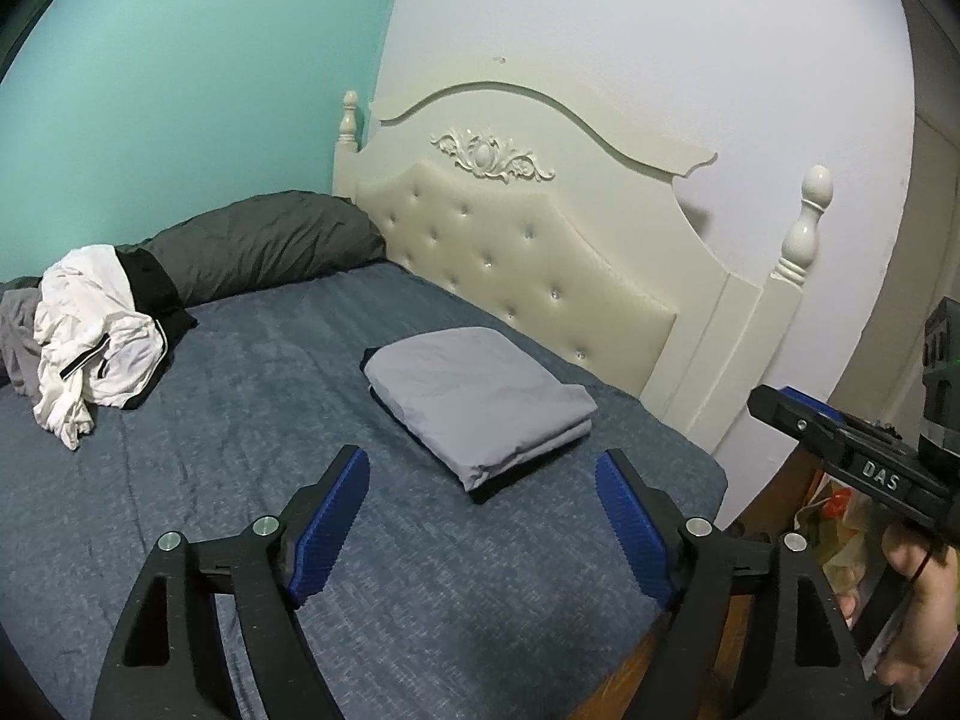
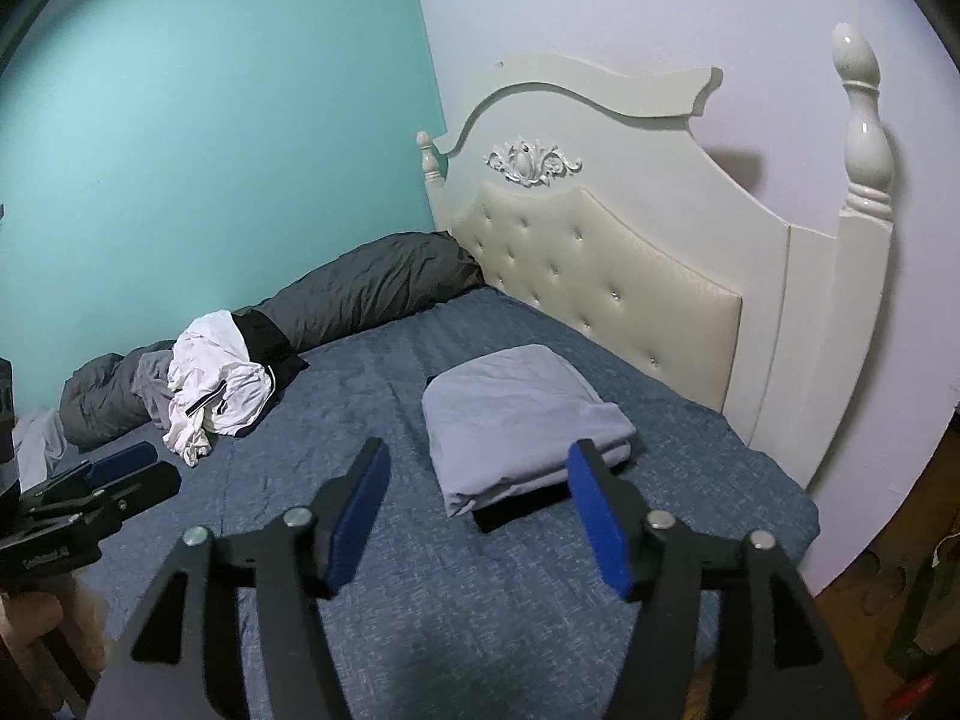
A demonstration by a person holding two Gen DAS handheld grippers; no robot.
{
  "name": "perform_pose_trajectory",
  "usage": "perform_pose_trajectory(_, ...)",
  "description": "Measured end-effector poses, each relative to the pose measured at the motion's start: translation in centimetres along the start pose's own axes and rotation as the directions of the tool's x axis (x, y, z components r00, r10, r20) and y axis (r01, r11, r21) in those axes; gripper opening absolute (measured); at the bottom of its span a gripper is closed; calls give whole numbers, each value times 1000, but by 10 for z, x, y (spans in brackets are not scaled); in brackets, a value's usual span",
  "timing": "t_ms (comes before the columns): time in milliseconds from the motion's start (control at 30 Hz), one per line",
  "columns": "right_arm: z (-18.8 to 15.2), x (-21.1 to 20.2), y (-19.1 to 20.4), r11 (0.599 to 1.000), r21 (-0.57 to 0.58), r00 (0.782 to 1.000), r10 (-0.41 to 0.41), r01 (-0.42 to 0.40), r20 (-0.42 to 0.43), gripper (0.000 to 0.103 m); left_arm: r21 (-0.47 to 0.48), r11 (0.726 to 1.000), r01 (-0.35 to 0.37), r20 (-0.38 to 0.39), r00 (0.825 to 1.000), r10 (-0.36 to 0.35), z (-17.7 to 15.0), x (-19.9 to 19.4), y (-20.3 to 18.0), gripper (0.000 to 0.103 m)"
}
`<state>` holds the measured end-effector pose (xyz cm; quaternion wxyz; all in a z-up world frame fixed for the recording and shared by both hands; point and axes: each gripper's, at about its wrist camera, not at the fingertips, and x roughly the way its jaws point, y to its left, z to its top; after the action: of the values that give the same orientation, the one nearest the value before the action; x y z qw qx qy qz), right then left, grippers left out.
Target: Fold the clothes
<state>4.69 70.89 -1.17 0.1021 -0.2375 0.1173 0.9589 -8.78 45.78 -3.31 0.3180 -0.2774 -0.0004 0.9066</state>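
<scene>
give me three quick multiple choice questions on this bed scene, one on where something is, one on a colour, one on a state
1. Where does the folded garment lie?
A. on the bed near the headboard
B. on the floor
C. on top of the dark pillow

2. What colour is the top layer of the folded garment?
A. red
B. light grey
C. green

3. How do the jaws of the left gripper stand?
A. clamped on the folded garment
B. open with nothing between them
C. shut on the white clothing

Answers:
1. A, it rests on the blue bedspread just in front of the cream headboard.
2. B, the top fabric is pale grey, with a dark edge showing beneath it.
3. B, the blue pads stand well apart over bare bedspread, and the unfolded white clothing lies far off beside the dark pillow.
</scene>
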Motion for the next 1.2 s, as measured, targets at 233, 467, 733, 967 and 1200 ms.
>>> perform_pose_trajectory(233,-6,-21,17,1000,-12,1000,-7,7,14,82,18,1000,-9,11,1000,8,-7,-18,-1,88)
perform_pose_trajectory(467,-21,-35,29,999,-27,1000,-22,23,17,87,17,1000,-10,12,1000,10,-16,-32,1,96)
perform_pose_trajectory(733,-31,-49,43,999,-44,999,-20,21,27,98,11,1000,-29,31,999,29,-23,-48,7,103)
perform_pose_trajectory(967,-43,-57,52,998,-58,1000,-6,8,29,100,9,999,-33,40,999,32,-29,-59,8,103)
perform_pose_trajectory(1200,-53,-58,53,999,-40,1000,3,-2,25,100,4,999,-53,53,997,52,-33,-67,8,103)
